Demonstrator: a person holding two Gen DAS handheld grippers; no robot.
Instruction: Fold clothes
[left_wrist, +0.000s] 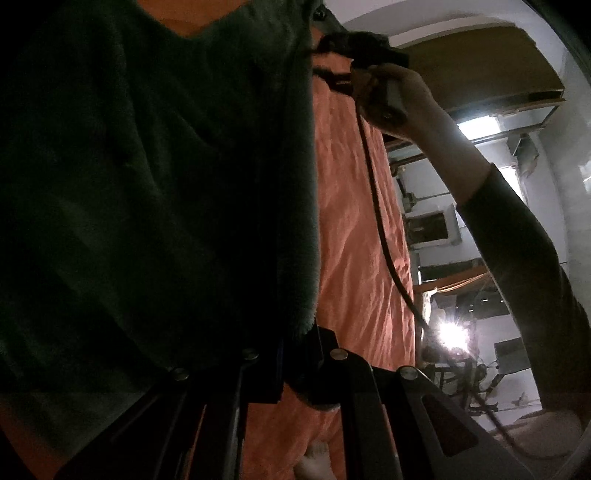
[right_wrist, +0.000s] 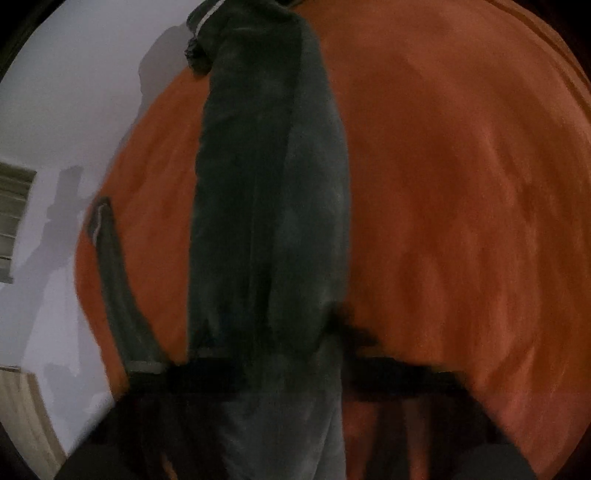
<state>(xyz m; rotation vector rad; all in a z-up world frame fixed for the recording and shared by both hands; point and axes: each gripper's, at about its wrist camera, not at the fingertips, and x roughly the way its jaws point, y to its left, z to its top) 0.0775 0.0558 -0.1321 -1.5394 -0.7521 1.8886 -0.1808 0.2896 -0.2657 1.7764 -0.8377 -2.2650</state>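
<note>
A dark green fleece garment (left_wrist: 147, 184) fills the left of the left wrist view and runs down into my left gripper (left_wrist: 295, 354), which is shut on its edge. Farther along that edge a hand (left_wrist: 413, 99) holds my right gripper (left_wrist: 332, 59), closed on the same cloth. In the blurred right wrist view the garment (right_wrist: 266, 206) stretches as a long band away from my right gripper (right_wrist: 288, 369), whose fingers are pinched on it. One sleeve (right_wrist: 110, 266) with a pale cuff trails to the left.
An orange bedsheet (left_wrist: 354, 229) lies under the garment and covers most of the right wrist view (right_wrist: 461, 221). A black cable (left_wrist: 380, 229) hangs from the right gripper. The person's sleeved arm (left_wrist: 524, 251) crosses the right side. A white wall (right_wrist: 74, 110) stands behind.
</note>
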